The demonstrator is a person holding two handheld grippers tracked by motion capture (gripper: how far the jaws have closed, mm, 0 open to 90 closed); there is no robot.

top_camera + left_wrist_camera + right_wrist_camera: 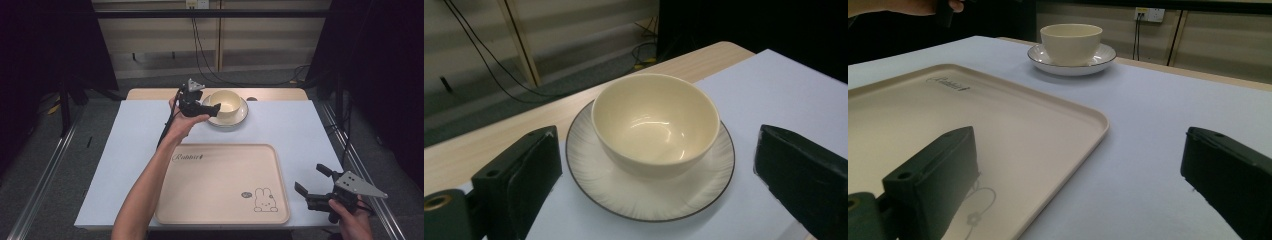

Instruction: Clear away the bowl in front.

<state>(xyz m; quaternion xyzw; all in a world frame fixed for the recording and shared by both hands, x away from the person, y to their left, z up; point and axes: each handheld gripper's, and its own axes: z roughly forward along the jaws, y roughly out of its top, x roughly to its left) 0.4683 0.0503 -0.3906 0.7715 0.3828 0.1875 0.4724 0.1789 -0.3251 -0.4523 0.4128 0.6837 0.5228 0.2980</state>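
Left gripper, jaws wide open and empty at upper centre, should straddle the bowl rim squarely, sparing the saucer; right gripper idles open.

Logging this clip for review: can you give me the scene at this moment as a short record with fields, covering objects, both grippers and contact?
bowl: cream bowl, empty, upright on plate
plate: white plate with dark rim, at far side of table
tray: beige tray, nothing on it, near edge
left gripper: left gripper open, jaws either side of bowl, not touching
right gripper: right gripper open, beside tray's right edge, holding nothing
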